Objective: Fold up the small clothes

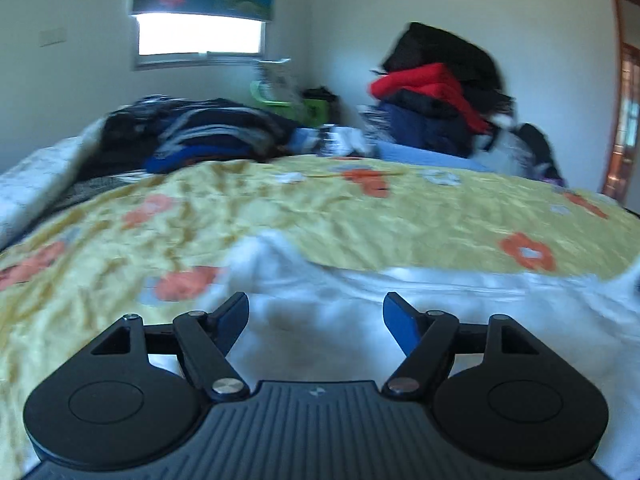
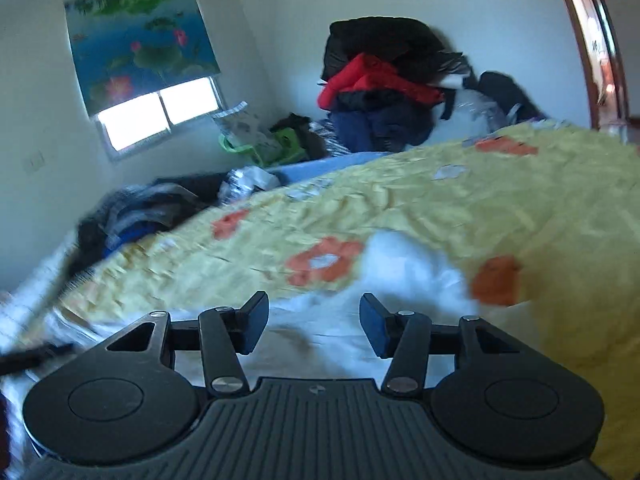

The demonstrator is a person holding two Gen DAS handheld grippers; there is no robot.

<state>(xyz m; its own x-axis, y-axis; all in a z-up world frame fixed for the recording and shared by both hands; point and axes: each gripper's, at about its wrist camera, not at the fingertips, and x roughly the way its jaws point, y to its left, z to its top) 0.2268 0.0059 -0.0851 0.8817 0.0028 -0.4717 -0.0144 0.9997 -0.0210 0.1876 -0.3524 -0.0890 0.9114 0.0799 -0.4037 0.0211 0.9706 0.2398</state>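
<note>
A white garment (image 1: 440, 300) lies spread on a yellow bedspread (image 1: 280, 208) with orange flowers. It fills the near part of the left wrist view. My left gripper (image 1: 316, 304) hovers just over it, jaws wide open, nothing between the blue pads. In the right wrist view the same white garment (image 2: 408, 272) lies crumpled ahead, with the bedspread (image 2: 440, 208) beyond it. My right gripper (image 2: 314, 304) is open above the cloth, and its pads press on nothing. Both views are blurred by motion.
A tall heap of red, black and navy clothes (image 1: 436, 92) stands at the back right of the bed. A low pile of dark striped clothes (image 1: 200, 128) lies at the back left. A green basket (image 1: 280, 100) sits in the corner below the window (image 1: 200, 34). At the far right is a wooden door frame (image 1: 624, 100).
</note>
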